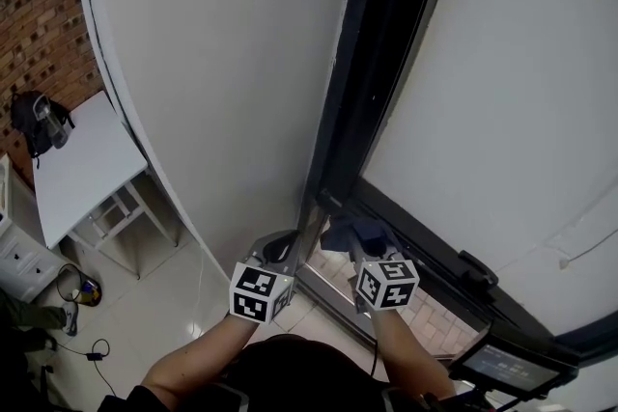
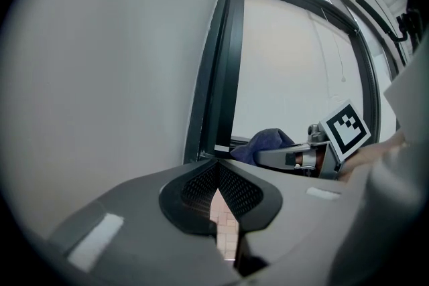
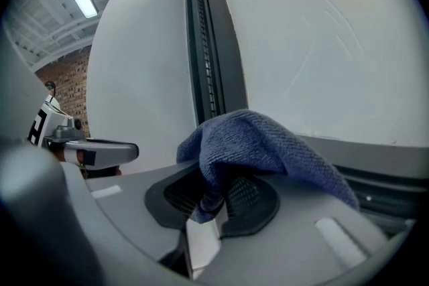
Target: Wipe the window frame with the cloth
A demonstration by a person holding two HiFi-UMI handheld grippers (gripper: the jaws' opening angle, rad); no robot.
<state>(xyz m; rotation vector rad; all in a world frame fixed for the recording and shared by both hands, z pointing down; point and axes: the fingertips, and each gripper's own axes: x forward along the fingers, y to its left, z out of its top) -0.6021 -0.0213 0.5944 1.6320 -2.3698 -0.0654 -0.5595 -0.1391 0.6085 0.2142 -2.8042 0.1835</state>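
My right gripper (image 3: 213, 201) is clenched on the blue cloth (image 3: 261, 144), at the bottom corner of the dark window frame (image 1: 386, 63). My left gripper (image 2: 216, 174) is closed on nothing, just beside it, near the white wall (image 1: 212, 63). The frame's upright rises open above. A white table (image 1: 82, 164) stands well apart, lower left.

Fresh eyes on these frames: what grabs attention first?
A dark blue terry cloth bunches out of the shut right claw, close to the lower corner of the black metal window frame. The left claw sits just beside it, shut on nothing.
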